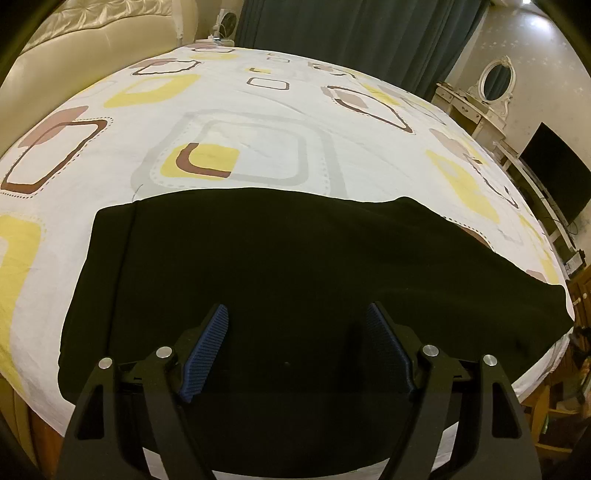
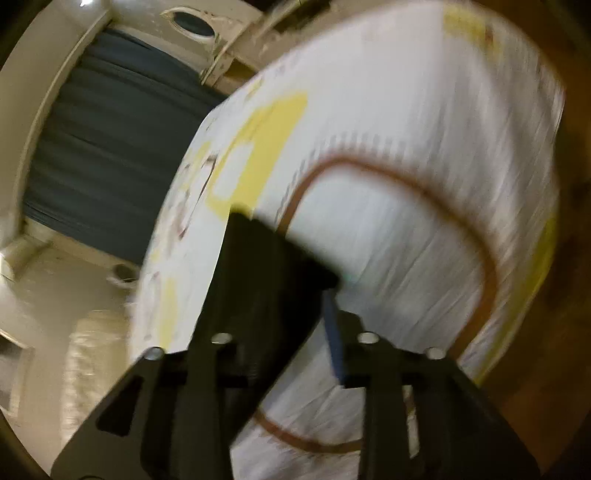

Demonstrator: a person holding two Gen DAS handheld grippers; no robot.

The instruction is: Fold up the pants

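Observation:
The black pants (image 1: pixel 280 266) lie flat on the patterned bed sheet (image 1: pixel 243 110), stretching from near left to the right edge. My left gripper (image 1: pixel 297 339) is open just above them, its blue pads (image 1: pixel 207 354) wide apart and holding nothing. In the blurred right wrist view, black pants fabric (image 2: pixel 266 280) hangs between the fingers of my right gripper (image 2: pixel 295 332), which is shut on it; one blue pad (image 2: pixel 334 343) shows beside the cloth. The sheet (image 2: pixel 406 184) fills the background there.
A cream sofa (image 1: pixel 92 33) stands at the far left, dark curtains (image 1: pixel 354 33) behind the bed. A white dressing table with oval mirror (image 1: pixel 495 85) and a dark screen (image 1: pixel 554 173) stand on the right. The bed's near edge drops to a wooden floor (image 2: pixel 554 332).

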